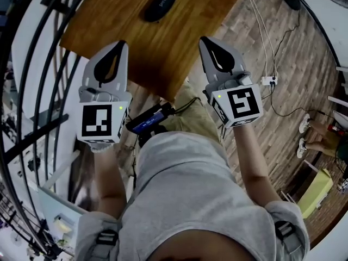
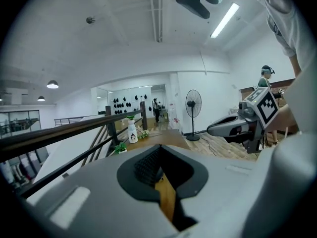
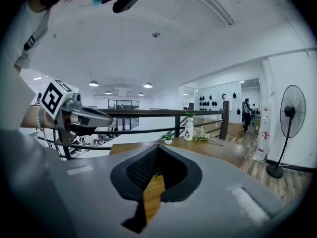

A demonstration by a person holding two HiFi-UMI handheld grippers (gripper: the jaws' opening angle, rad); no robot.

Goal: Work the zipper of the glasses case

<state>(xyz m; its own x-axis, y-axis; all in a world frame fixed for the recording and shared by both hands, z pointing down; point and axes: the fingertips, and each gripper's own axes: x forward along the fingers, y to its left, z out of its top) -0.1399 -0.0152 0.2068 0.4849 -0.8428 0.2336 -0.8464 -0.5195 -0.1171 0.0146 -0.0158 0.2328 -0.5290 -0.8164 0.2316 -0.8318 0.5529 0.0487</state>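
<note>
Ahead of me on the wooden worktop (image 1: 109, 20) lies the glasses case (image 1: 160, 4), a dark oval shape near the far part of the board. It sits well apart from both of my grippers, and nothing touches it. From this distance I cannot tell how its zipper stands.

My left gripper (image 1: 118, 47) hovers over the near edge of the worktop. In the left gripper view its fingers (image 2: 99, 182) are pressed together at the tips. Only the teardrop opening behind them is left, and through it a strip of the worktop's wood shows. Nothing is held between them.

My right gripper (image 1: 205, 41) hangs level with the left one, off the worktop's near right corner and above the plank floor (image 1: 283, 53). Its fingers (image 3: 237, 192) are likewise closed tip to tip on nothing, with the same strip of wood showing through the opening.

Each gripper appears in the other's view, pointing the same way. The two are side by side and apart.

A dark railing (image 1: 32, 80) curves along my left. At the far end of the worktop, in the right gripper view, stand a white bottle (image 3: 188, 129) and a small potted plant (image 3: 168, 139). A pedestal fan (image 3: 292, 113) stands on the floor to the right.

A black device (image 1: 149, 119) with a cable hangs at my waist, between the two marker cubes. A white power strip (image 1: 269, 80) lies on the floor to my right.
</note>
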